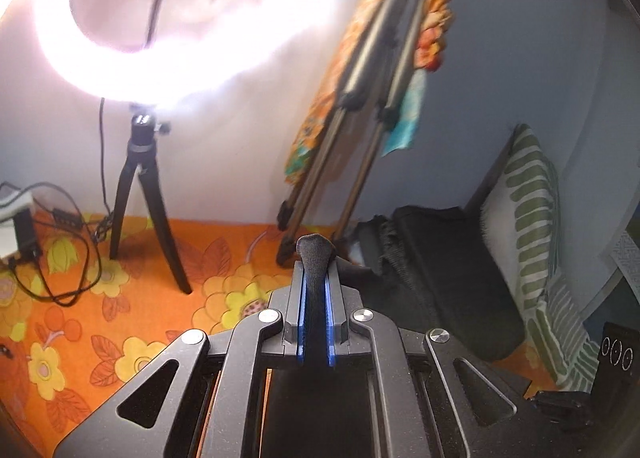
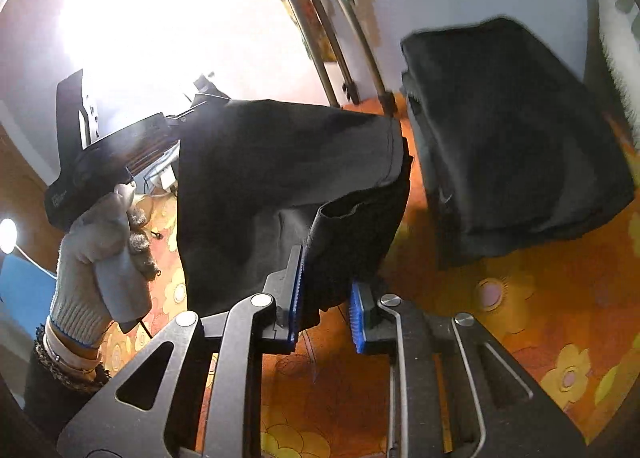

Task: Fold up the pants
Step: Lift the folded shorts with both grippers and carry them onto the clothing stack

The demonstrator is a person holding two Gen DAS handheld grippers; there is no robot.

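The black pants (image 2: pixel 288 178) hang in the air above the orange flowered cloth (image 2: pixel 520 298), stretched between both grippers. My left gripper (image 1: pixel 316 258) is shut on a pinched fold of the black pants (image 1: pixel 316 250), which pokes out past its blue pads. In the right wrist view the left gripper (image 2: pixel 120 146) shows at the left, held by a gloved hand (image 2: pixel 100 250). My right gripper (image 2: pixel 326 278) holds a bunched edge of the pants between its blue pads, with the jaws partly apart around the thick fabric.
A pile of folded dark clothes (image 2: pixel 512 146) (image 1: pixel 440 270) lies to the right. A lit ring light on a small tripod (image 1: pixel 148 194) stands at the back, with cables (image 1: pixel 60 258). A leaning tripod (image 1: pixel 360 118) with patterned cloth and a striped pillow (image 1: pixel 532 218) stand at the wall.
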